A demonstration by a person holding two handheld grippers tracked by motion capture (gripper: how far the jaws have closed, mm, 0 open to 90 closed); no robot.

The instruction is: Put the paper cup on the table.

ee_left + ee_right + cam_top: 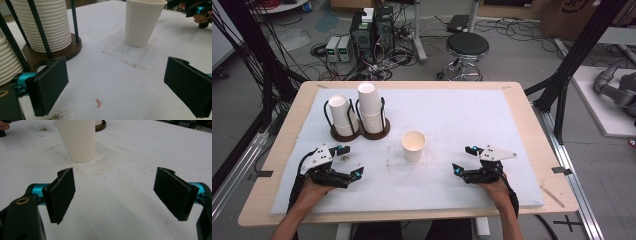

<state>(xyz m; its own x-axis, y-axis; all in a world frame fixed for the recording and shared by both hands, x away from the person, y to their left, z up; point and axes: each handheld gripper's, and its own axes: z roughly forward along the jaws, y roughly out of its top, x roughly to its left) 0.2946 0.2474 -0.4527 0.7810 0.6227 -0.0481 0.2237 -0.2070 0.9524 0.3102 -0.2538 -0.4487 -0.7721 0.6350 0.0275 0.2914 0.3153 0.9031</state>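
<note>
A single white paper cup (413,145) stands upright on the white foam mat (452,115), near the table's middle; it also appears in the left gripper view (143,22) and the right gripper view (77,140). Two stacks of upturned white cups sit in dark wire holders, one shorter (343,117) and one taller (372,111), at the back left. My left gripper (351,161) rests low at the front left, jaws wide apart and empty (115,87). My right gripper (464,160) sits at the front right, open with nothing between its pads (117,195).
The mat covers a wooden table (532,125). Beyond the far edge stand a black stool (467,50), computer boxes (372,30) and loose cables on the floor. A small red mark (98,103) lies on the mat between my left jaws.
</note>
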